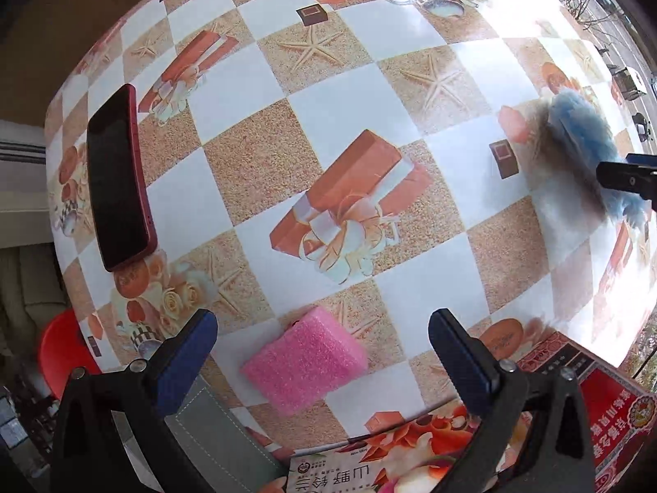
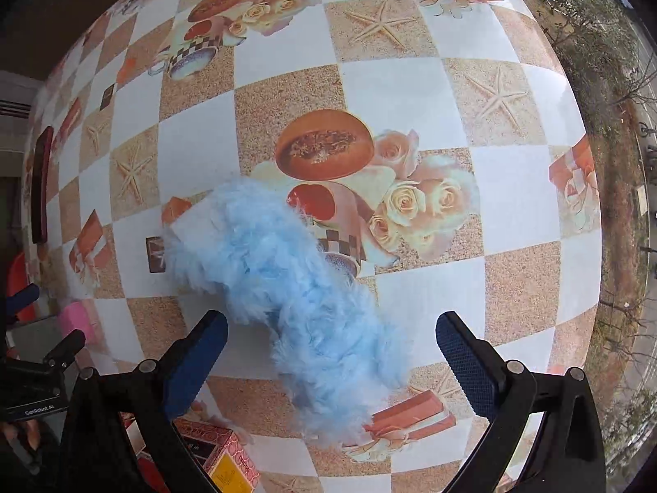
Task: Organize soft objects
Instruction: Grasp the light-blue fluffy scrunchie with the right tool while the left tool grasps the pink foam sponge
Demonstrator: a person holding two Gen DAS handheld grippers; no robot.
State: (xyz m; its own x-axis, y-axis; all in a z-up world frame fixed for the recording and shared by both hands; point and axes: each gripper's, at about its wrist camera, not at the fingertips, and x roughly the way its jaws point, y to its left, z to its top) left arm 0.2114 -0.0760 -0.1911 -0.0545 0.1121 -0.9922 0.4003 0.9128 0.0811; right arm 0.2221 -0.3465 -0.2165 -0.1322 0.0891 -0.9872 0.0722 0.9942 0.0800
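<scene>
A pink foam sponge [image 1: 306, 363] lies on the patterned tablecloth [image 1: 353, 111] between the wide-spread blue pads of my left gripper [image 1: 322, 353], which is open and hangs above it without touching. A fluffy light-blue plush piece [image 2: 287, 287] lies on the cloth under my right gripper [image 2: 331, 353]; its jaws stand wide apart on either side of the fluff, open. The same blue plush piece [image 1: 583, 156] shows at the right of the left wrist view, with part of the right gripper in front of it. The pink sponge [image 2: 76, 318] appears small at the left of the right wrist view.
A dark phone in a red case [image 1: 117, 180] lies at the table's left side. A red printed box [image 1: 591, 402] and a floral carton [image 1: 394, 452] sit at the near edge, beside a grey stitched pouch [image 1: 209, 427]. A red stool [image 1: 61, 349] stands below the table's left edge.
</scene>
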